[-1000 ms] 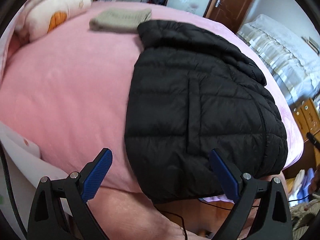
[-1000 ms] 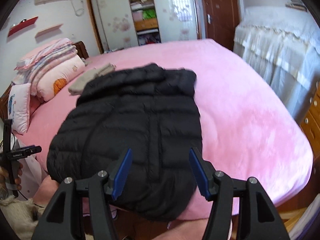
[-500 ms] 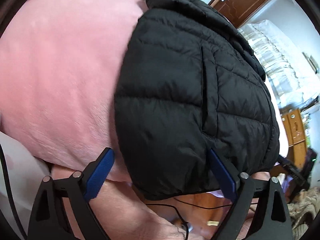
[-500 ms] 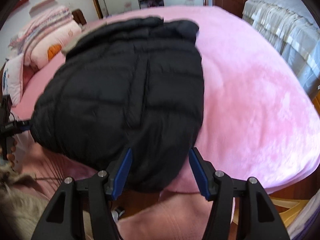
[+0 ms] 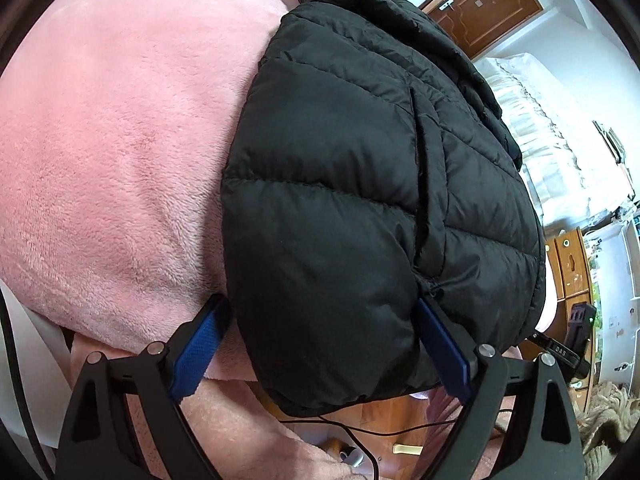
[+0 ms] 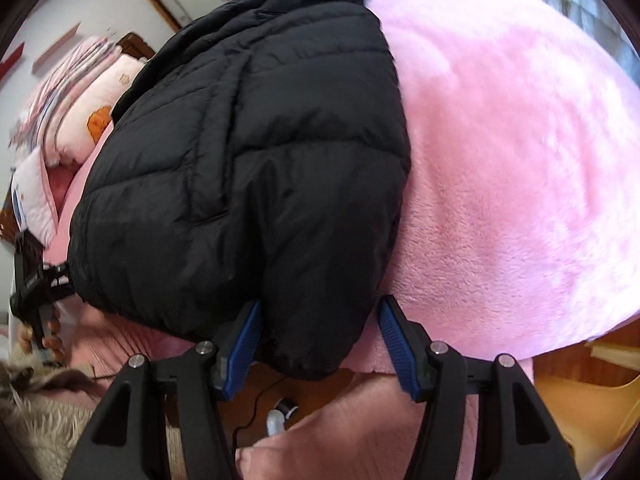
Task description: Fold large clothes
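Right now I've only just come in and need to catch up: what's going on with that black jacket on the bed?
A person is folding a black puffer jacket that lies on a bed with a pink blanket, its hem hanging over the near edge. They hold a gripper in each hand. The left gripper straddles one corner of the hem and the right gripper the other. Both have open jaws around the fabric, nothing pinched yet.

Jacket [image 5: 360, 184] on the bed [image 5: 120, 140], hem overhanging its near edge.
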Available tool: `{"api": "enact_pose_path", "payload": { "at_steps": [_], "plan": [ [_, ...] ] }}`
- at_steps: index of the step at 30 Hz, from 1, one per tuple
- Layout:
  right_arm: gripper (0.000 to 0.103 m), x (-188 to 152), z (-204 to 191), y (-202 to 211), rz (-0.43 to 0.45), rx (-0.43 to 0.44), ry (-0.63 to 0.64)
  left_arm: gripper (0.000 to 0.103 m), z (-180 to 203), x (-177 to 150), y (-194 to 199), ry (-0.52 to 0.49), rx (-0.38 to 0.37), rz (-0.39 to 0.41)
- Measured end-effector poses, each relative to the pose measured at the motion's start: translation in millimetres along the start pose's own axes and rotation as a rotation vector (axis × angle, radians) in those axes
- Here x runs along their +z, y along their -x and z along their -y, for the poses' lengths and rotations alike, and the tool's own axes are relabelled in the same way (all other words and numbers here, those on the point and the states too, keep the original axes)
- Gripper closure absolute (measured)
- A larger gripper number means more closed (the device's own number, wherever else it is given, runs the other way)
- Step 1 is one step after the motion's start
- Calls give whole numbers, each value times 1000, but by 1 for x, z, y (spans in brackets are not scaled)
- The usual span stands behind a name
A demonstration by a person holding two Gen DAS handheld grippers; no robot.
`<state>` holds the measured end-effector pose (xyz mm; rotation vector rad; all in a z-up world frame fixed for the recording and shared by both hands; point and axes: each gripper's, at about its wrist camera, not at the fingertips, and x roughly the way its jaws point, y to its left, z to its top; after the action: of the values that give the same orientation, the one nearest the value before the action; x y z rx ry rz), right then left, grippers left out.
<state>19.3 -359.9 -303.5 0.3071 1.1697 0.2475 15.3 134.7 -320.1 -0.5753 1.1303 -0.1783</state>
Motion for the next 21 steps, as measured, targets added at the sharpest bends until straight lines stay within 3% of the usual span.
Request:
{"api": "enact_pose_path", "payload": {
  "at_steps": [3, 7, 8, 10, 13, 14, 16, 20, 21],
  "plan": [
    [42, 1, 2, -2, 1, 5, 6, 13, -5, -4, 2, -4, -25, -15],
    [42, 2, 2, -1, 11, 13, 23, 45, 4, -4, -2, -32, -74, -58],
    [45, 3, 0, -1, 14, 21, 27, 48, 6, -4, -2, -35, -78, -58],
    [67, 1, -2, -1, 11, 53, 43, 55, 6, -4, -1, -29, -102, -57],
    [73, 2, -5, -2, 10, 58, 67, 54, 5, -4, 0, -13, -115, -55],
    [73, 2, -5, -3, 6, 57, 66, 50, 4, -5, 0, -1, -112, -58],
    [70, 3, 0, -6, -4, 69, 43, 31, 0, -6, -4, 33, -119, -79],
    [70, 4, 6, -8, -6, 90, 8, 31, 4, -9, -8, 19, -99, -88],
    [69, 4, 5, -7, -6, 88, 13, 37, 5, -9, -8, 13, -92, -85]
  ]
}}
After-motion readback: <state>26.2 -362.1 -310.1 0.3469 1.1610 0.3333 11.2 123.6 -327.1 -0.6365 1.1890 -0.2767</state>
